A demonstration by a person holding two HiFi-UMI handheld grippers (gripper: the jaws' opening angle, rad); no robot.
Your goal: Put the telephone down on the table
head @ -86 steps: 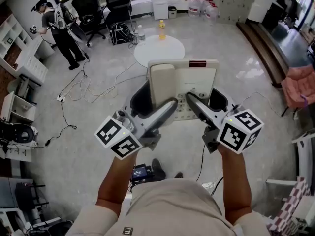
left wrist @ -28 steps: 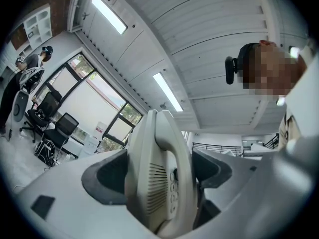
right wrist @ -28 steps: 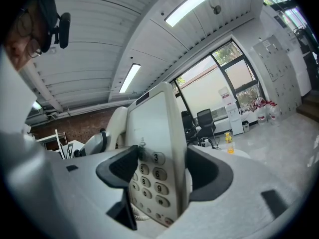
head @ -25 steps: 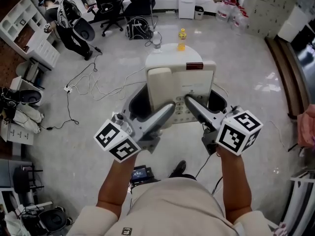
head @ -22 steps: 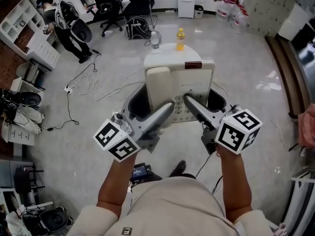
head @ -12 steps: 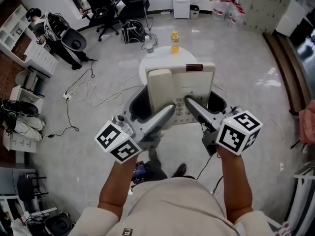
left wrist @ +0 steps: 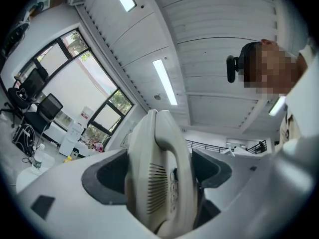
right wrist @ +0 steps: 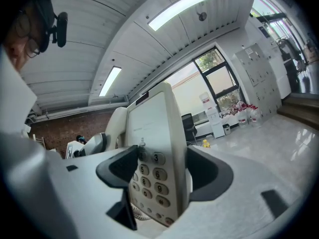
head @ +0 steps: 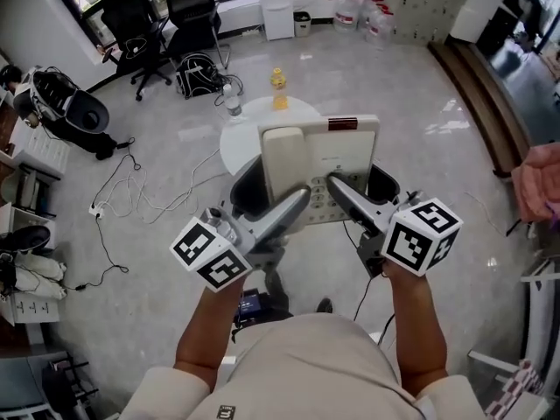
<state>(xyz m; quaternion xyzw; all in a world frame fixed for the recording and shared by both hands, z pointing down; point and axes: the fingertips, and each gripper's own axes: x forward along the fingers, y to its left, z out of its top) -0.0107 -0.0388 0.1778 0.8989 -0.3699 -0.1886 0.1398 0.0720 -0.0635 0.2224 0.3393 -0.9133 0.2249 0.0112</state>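
Note:
I hold a cream desk telephone (head: 325, 160) up in the air between both grippers, its handset (head: 282, 160) on the left side and its keypad toward me. My left gripper (head: 278, 201) is shut on the handset side (left wrist: 159, 178). My right gripper (head: 357, 196) is shut on the keypad side (right wrist: 157, 176). A small round white table (head: 241, 129) stands on the floor ahead, partly hidden behind the telephone. Both gripper views point upward at the ceiling with the telephone filling the jaws.
On the round table stand a yellow bottle (head: 278, 80) and a clear bottle (head: 232, 101). Black office chairs (head: 188, 11) and a bag (head: 197, 66) lie beyond it. Cables (head: 131, 199) trail over the floor at left. A pink seat (head: 535, 182) is at the right edge.
The view has shifted, so the round table and bottles now sit further left and lower behind the telephone. Both grippers keep the same hold on the telephone.

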